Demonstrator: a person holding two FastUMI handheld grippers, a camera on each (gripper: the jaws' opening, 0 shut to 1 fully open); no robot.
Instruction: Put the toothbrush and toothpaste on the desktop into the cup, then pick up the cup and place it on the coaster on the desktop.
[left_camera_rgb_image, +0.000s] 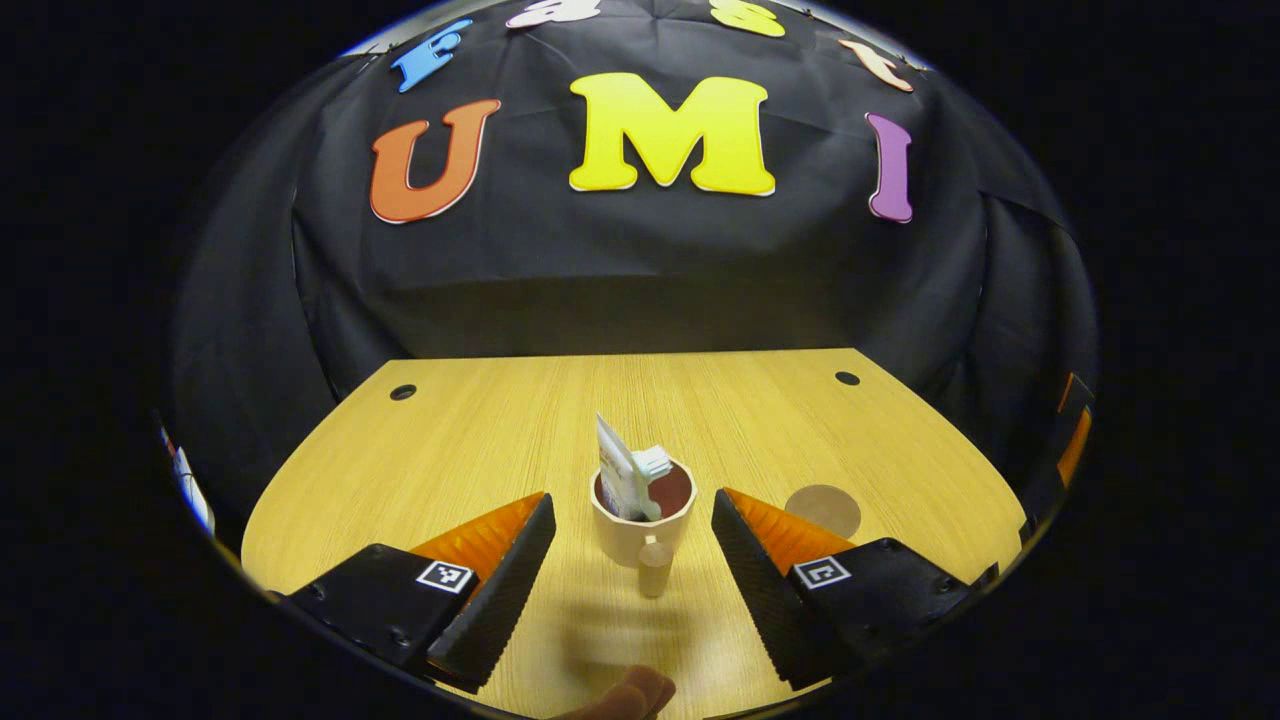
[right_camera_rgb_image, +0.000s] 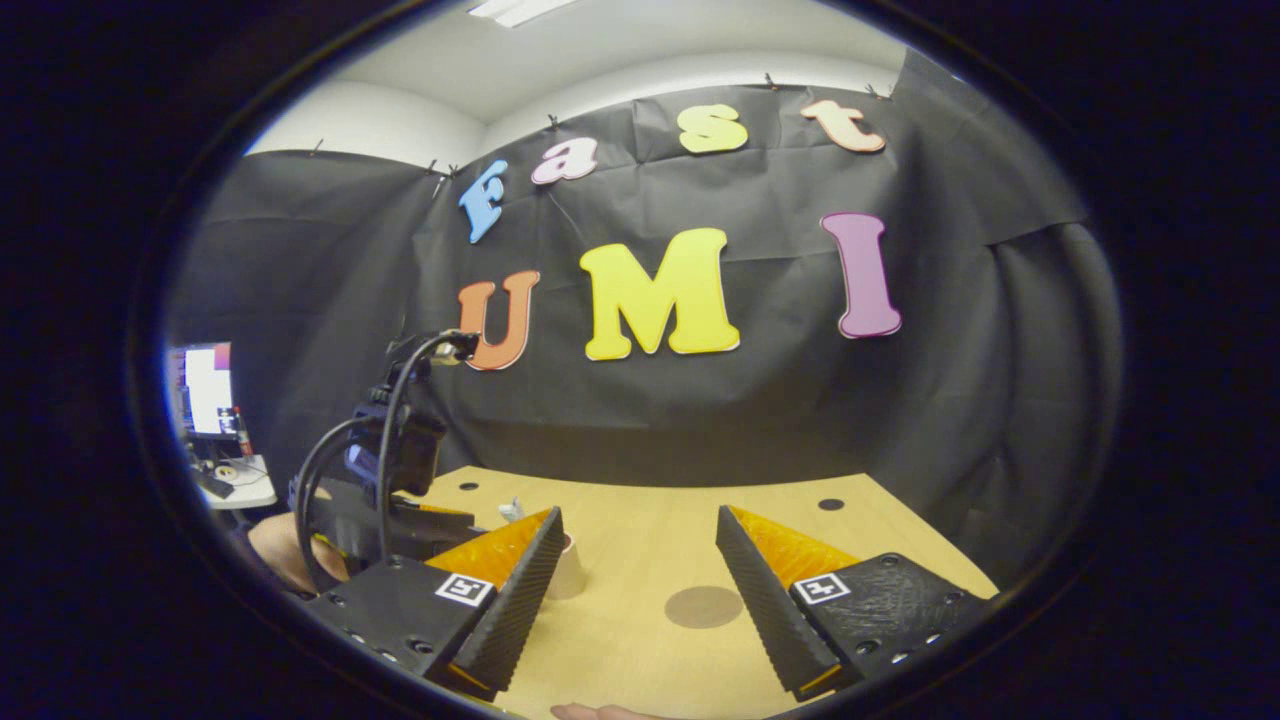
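Observation:
A beige cup (left_camera_rgb_image: 643, 525) stands upright on the wooden desk (left_camera_rgb_image: 480, 430), its handle (left_camera_rgb_image: 655, 570) turned toward me. The toothpaste tube (left_camera_rgb_image: 617, 468) and the toothbrush (left_camera_rgb_image: 652, 465) stand inside it, poking above the rim. My left gripper (left_camera_rgb_image: 632, 503) is open, one finger on each side of the cup and a little short of it, touching nothing. The round brown coaster (left_camera_rgb_image: 822, 508) lies flat to the cup's right. In the right gripper view, my right gripper (right_camera_rgb_image: 638, 515) is open and holds nothing, the coaster (right_camera_rgb_image: 703, 606) lies between its fingers, and the cup (right_camera_rgb_image: 570, 578) peeks out behind one finger.
In the right gripper view, the left gripper's body with its black cables (right_camera_rgb_image: 395, 460) and the hand holding it (right_camera_rgb_image: 285, 550) sit at the left. A monitor on a side table (right_camera_rgb_image: 205, 390) stands beyond. Two cable holes (left_camera_rgb_image: 403, 392) (left_camera_rgb_image: 847, 378) mark the desk's far side. A fingertip (left_camera_rgb_image: 625, 695) shows at the bottom.

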